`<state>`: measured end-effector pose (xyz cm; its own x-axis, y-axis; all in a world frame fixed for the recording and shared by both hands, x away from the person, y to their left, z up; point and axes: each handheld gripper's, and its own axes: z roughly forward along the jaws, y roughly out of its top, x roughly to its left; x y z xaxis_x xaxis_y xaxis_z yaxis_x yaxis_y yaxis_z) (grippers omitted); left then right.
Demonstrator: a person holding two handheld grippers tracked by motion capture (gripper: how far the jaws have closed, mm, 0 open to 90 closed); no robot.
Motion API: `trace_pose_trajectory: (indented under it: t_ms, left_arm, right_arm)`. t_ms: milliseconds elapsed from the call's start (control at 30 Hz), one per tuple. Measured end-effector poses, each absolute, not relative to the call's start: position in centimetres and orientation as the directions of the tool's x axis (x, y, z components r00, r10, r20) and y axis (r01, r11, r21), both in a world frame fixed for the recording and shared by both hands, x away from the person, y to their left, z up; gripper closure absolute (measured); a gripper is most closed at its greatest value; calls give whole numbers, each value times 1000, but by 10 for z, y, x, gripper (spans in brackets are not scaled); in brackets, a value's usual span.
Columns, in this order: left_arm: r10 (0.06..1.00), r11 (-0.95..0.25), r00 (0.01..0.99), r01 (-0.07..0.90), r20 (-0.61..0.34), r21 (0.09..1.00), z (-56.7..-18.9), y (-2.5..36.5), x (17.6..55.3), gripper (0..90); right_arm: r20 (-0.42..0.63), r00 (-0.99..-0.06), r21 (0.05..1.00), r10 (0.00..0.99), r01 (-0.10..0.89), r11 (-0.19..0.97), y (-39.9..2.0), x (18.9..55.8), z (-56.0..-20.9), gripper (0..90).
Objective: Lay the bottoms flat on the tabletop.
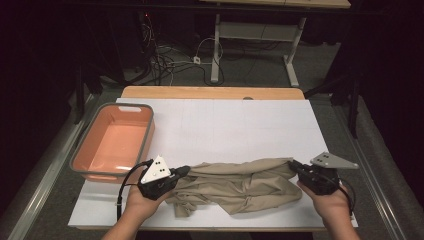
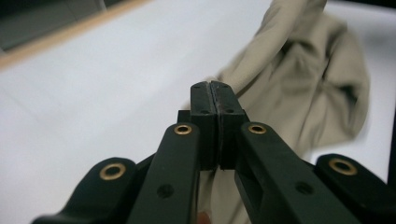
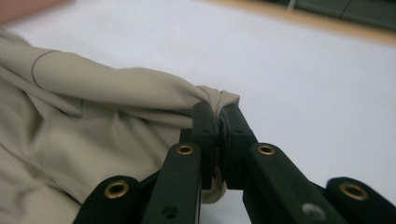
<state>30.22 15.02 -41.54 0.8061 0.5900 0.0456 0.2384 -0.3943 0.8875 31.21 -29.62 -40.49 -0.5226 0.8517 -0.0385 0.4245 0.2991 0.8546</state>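
A beige garment (image 1: 240, 182) lies crumpled and stretched sideways along the near part of the white table cover (image 1: 225, 125). My left gripper (image 1: 184, 171) is at its left end. In the left gripper view the jaws (image 2: 212, 86) are pressed together, and the cloth (image 2: 317, 84) runs from their tip and shows beneath them. My right gripper (image 1: 292, 164) holds the right end. Seen from the right gripper view, a bunched fold of the garment (image 3: 93, 116) is pinched between the shut jaws (image 3: 217, 109). A hand holds each gripper near the front edge.
A salmon-coloured plastic basin (image 1: 150, 131) with a grey rim stands at the table's left side, with nothing in it. A wooden table edge (image 1: 210, 92) runs along the far side. Cables and a desk frame lie on the floor beyond.
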Motion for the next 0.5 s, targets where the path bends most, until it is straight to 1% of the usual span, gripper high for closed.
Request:
trace_pose_trajectory:
  t_ms: [100, 200, 267, 367, 400, 467, 500]
  left_arm:
    - [592, -396, 804, 225, 60, 890, -400, 139, 315, 867]
    - [610, -403, 792, 262, 44, 877, -397, 127, 338, 866]
    - [629, -419, 777, 306, 30, 855, -401, 119, 361, 865]
    - [668, -429, 744, 400, -13, 810, -411, 112, 402, 866]
    - [682, -434, 731, 420, -13, 797, -413, 110, 415, 866]
    - [712, -430, 702, 456, -17, 780, -410, 107, 441, 866]
    - [732, -419, 682, 467, -15, 779, -404, 107, 452, 866]
  right_arm:
    - [-57, -519, 884, 853, 370, 285, -300, 310, -379, 870]
    - [-90, -507, 883, 857, 357, 304, -299, 322, -372, 869]
    - [-86, -499, 867, 862, 389, 312, -297, 340, -378, 869]
    - [-87, -493, 828, 866, 447, 338, -289, 374, -397, 869]
    - [-84, -493, 816, 866, 465, 344, -284, 387, -404, 869]
    - [-82, -487, 790, 869, 500, 354, -274, 414, -413, 870]
    - [-97, -488, 781, 868, 503, 370, -269, 428, -413, 872]
